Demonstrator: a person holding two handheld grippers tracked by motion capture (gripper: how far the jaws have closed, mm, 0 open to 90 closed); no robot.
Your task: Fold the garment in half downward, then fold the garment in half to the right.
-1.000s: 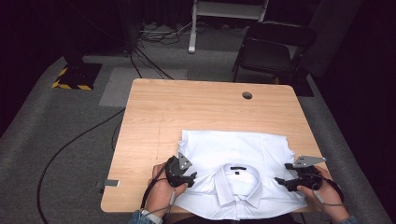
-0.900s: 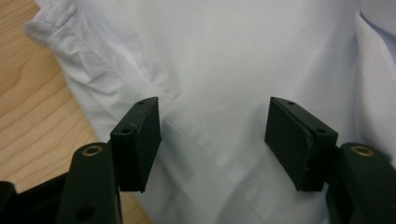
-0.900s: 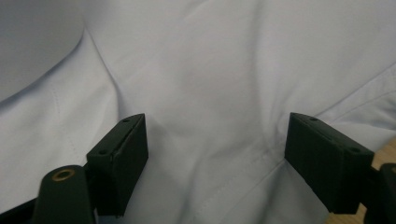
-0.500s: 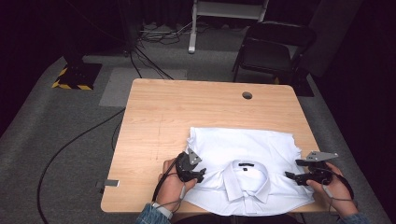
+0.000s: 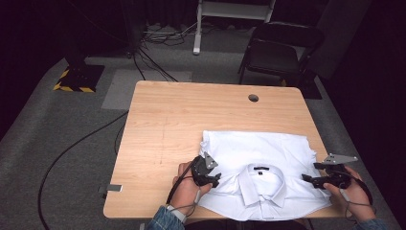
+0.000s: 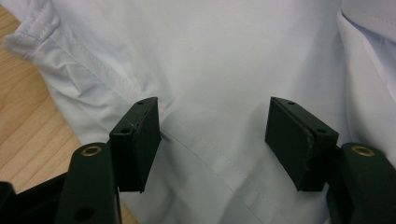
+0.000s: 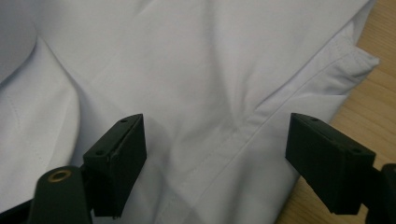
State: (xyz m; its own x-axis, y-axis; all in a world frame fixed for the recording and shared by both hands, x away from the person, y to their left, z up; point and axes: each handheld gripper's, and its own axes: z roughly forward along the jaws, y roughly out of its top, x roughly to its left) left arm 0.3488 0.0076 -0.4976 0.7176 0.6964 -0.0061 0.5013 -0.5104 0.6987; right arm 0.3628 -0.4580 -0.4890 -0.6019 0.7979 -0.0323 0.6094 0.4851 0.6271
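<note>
both grippers point(image 5: 216, 180) point(image 5: 306, 179) agape over white shirt point(image 5: 268, 153)

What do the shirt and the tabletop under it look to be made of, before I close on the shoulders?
The white dress shirt looks like thin woven fabric, probably cotton or a blend: matte, with soft creases and stitched seams in both gripper views. The table looks like light wood or wood-look laminate, smooth and low-sheen, with faint grain; which of the two is unclear.

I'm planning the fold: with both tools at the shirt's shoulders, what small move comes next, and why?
Probably lower both and close on the cloth. The left tool and right tool are open, each with a shoulder seam of the shirt between its jaws, nothing gripped yet.
</note>
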